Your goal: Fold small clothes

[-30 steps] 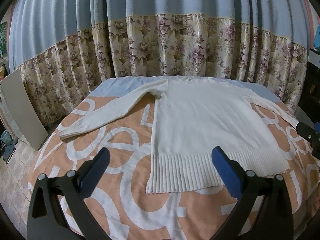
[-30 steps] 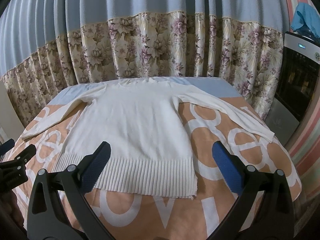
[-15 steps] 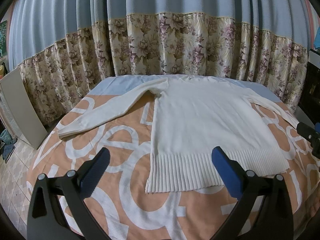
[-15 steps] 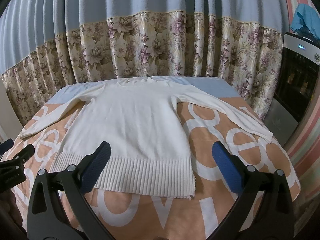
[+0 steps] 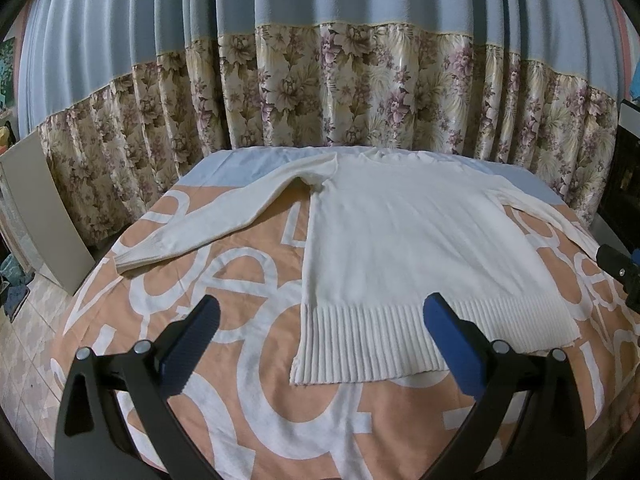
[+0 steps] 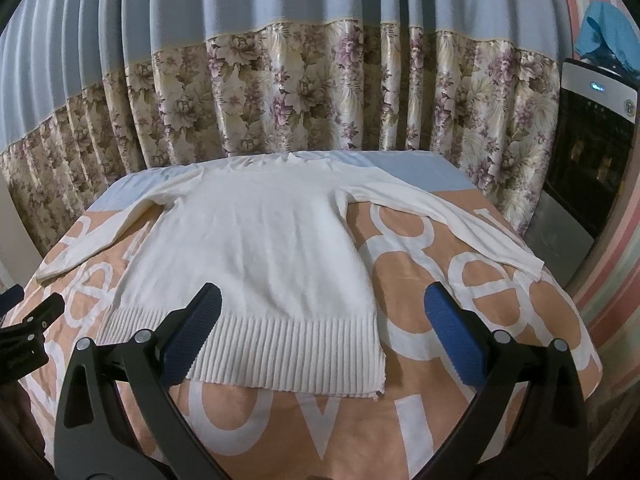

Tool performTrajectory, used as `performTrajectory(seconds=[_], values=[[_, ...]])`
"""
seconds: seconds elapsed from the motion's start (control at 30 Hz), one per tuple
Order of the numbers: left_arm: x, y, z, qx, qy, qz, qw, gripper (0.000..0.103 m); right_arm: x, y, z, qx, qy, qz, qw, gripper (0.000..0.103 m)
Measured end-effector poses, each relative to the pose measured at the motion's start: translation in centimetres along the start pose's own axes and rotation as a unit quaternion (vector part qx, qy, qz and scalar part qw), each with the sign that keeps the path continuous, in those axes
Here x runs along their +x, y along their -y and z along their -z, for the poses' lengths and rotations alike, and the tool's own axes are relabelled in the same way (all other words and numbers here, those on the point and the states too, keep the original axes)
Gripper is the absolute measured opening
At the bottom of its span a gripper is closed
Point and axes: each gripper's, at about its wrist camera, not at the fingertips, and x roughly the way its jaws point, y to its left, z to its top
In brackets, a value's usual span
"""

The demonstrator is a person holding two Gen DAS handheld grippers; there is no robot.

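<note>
An orange bedspread (image 5: 248,392) with large white letters covers the bed. Behind it hangs a blue curtain (image 6: 248,12) with a floral lower band. A pale board (image 5: 44,216) leans at the left; a dark appliance (image 6: 588,152) stands at the right.

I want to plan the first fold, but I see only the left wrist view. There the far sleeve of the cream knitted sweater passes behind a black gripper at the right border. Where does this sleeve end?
Observer: In the right wrist view, the right sleeve of the cream knitted sweater runs out straight. Its cuff lies flat on the orange bedsheet with white letters, close to the right edge.
Operator: Is the right gripper open?
Observer: Yes. The right gripper is open and holds nothing. One finger shows over the ribbed hem, the other over bare sheet.
</note>
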Motion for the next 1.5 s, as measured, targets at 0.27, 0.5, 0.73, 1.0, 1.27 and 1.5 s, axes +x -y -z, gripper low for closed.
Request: performTrajectory(seconds=[0.27, 0.5, 0.73, 1.0, 1.27, 1.5], values=[[0.2, 0.3, 0.4, 0.005, -0.003, 0.01, 0.9999, 0.102, 0.1, -0.2, -0.1, -0.003, -0.005, -0.001, 1.0, 0.1], [0.5, 0.5, 0.5, 0.004, -0.004, 0.01, 0.9999, 0.102, 0.2, 0.1, -0.3, -0.002, -0.006, 0.005, 1.0, 0.1], [0.6, 0.8, 0.7, -0.001, -0.007, 0.017, 0.9998, 0.102, 0.2, 0.5, -0.3, -0.004, -0.003, 0.011, 1.0, 0.1], [0.7, 0.9, 0.9, 0.002, -0.01, 0.011, 0.9999, 0.102, 0.3, 0.9, -0.2, -0.005, -0.004, 0.015, 1.0, 0.1], [0.8, 0.6, 0.7, 0.002, -0.011, 0.008, 0.9999, 0.102, 0.4, 1.2, -0.2, -0.004, -0.007, 0.016, 1.0, 0.1], [0.8, 0.6, 0.8, 0.002, -0.012, 0.008, 0.9999, 0.102, 0.5, 1.3, -0.1, -0.005, -0.008, 0.017, 1.0, 0.1]])
